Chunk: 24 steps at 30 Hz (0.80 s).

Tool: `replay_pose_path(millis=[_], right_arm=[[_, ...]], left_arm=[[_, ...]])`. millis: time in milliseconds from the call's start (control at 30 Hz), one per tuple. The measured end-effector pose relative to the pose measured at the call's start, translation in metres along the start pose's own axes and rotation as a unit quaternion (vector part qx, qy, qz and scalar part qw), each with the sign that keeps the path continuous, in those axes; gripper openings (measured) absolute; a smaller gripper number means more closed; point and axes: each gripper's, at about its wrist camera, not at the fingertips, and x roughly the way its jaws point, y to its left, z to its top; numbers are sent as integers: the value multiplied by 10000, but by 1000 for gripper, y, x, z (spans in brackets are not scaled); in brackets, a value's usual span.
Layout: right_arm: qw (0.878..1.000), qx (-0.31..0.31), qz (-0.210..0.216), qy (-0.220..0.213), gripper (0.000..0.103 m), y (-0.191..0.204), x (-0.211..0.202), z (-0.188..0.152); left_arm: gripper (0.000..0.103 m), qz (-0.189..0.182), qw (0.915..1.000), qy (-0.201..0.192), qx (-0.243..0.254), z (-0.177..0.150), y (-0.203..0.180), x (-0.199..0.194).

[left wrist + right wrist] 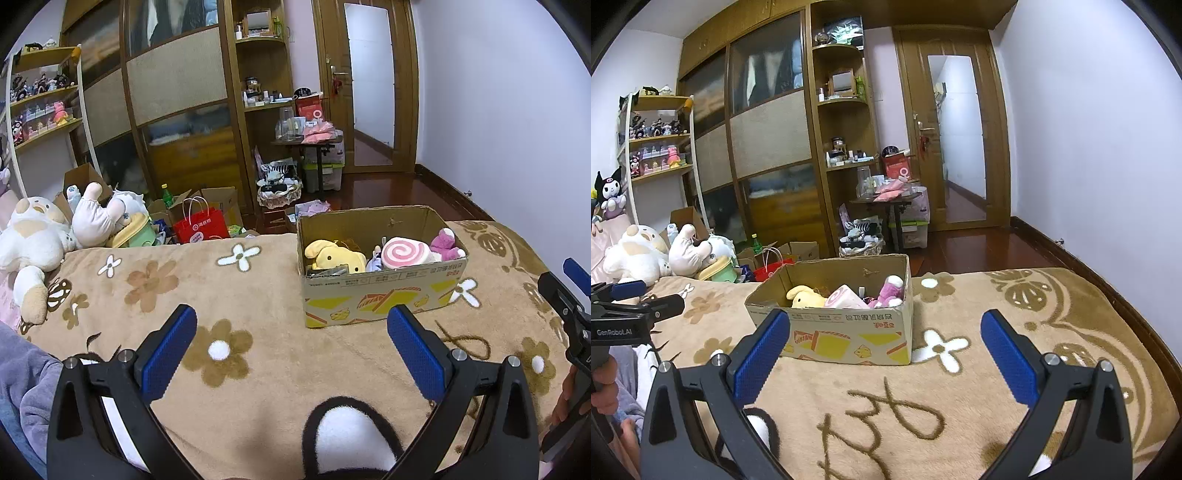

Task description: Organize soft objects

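Cardboard box [384, 295] holds yellow plush [338, 256], pink swirl plush [404, 253], purple plush [445, 242].

bed blanket [240, 369] | on it: cardboard box [380, 295], white plush [29, 243]

One cardboard box [384, 295] on bed [229, 295]. Inside box, three soft toys plain to see: one yellow plush [334, 254], one pink swirl roll plush [404, 253], one purple-pink plush [445, 243]; small white item between yellow plush and roll, too hidden to name. Two large white plush toys [33, 236] at bed's far left edge. One red paper bag [201, 225] on floor. One green bottle [167, 195] behind bag. One black-and-white plush doll [609, 192] near shelf. Two grippers: left gripper [291, 347], right gripper [884, 350], each with two blue pads [170, 354].
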Motion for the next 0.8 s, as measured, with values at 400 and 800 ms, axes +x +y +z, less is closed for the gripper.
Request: replay_pose_path(millis=[400,800], right_arm=[[10000,14,-69,35,103,0,0,-2],[9999,1,-101,73,103,-1,0,-3]], left_arm=[[102,-15,10000,16,5,-1,0,0],[102,-56,10000,-9,70,-3,-2,-1]])
